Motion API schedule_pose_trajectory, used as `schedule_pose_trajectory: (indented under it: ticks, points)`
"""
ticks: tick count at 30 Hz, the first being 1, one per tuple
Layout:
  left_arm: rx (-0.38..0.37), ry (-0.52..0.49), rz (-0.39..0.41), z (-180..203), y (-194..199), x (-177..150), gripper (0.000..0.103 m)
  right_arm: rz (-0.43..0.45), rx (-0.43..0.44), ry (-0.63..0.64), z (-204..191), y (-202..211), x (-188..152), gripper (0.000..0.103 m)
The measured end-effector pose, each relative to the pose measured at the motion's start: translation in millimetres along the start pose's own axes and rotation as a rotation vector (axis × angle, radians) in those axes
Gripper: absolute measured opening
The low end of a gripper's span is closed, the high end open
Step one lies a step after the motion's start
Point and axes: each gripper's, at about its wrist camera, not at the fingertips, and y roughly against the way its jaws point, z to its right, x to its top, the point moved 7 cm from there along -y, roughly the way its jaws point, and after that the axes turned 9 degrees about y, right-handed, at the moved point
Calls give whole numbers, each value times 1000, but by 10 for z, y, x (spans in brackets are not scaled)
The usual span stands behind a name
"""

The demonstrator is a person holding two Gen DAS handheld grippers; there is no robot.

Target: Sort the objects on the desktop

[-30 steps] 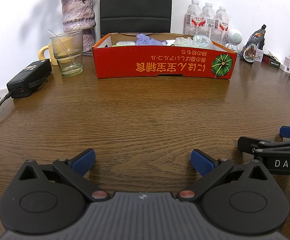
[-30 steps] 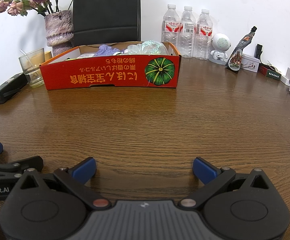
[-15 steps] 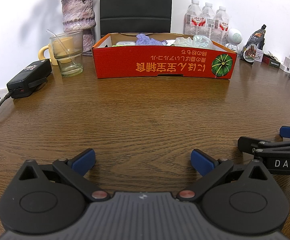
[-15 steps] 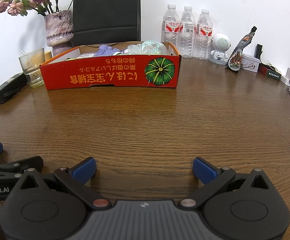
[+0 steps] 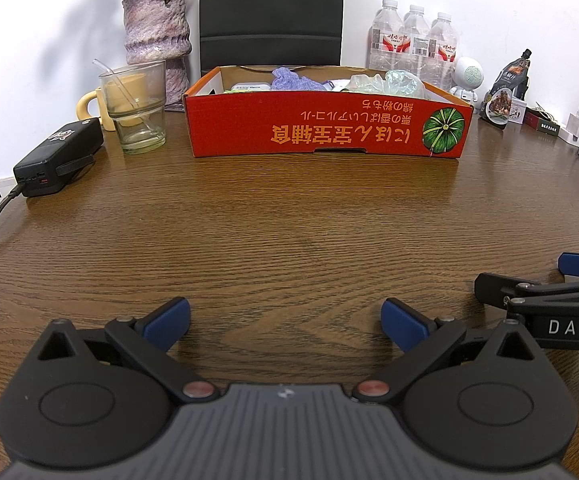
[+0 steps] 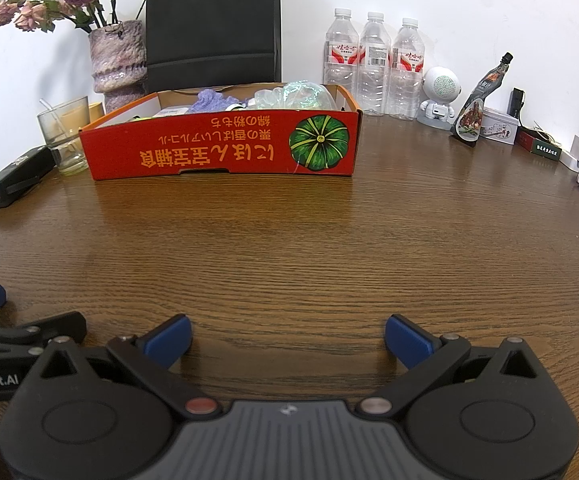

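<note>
Wide brown wooden counter [image 5: 289, 220] spreads out bare in front of both tools, and at its far side sits the red cardboard box [image 5: 325, 130] with the green pumpkin print, already holding the sorted bits. That box looks light and a little floppy at the walls, so I'd take it by a short end wall and never by the long printed face.

Inside it, a crumpled clear plastic bag [image 5: 385, 82] sits at the right end, soft, slippery and nearly weightless; pinch a gathered fold. Beside it lies a purple cloth [image 5: 293, 80], limp and easy, so grab any bunched ridge. Further left is a small white flat item [image 5: 249, 87], possibly a case; the rim hides most of it.

Down near the lens, the left claw [image 5: 285, 322] rests low over the counter, blue pads spread wide, nothing between them. The right claw [image 6: 287, 340] is just beside it, likewise released and empty. No loose object lies between claws and box, so the sorting looks about finished.
</note>
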Motion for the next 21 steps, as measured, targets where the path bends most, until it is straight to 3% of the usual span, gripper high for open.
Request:
schedule_pose_trajectory:
  ticks: [16, 21]
  points:
    - [7, 5, 1, 0, 7, -7, 103, -1, -6, -9, 3, 1, -1, 103]
    - [18, 13, 2, 1, 18, -17, 103, -8, -61, -51, -27, 31, -27, 103]
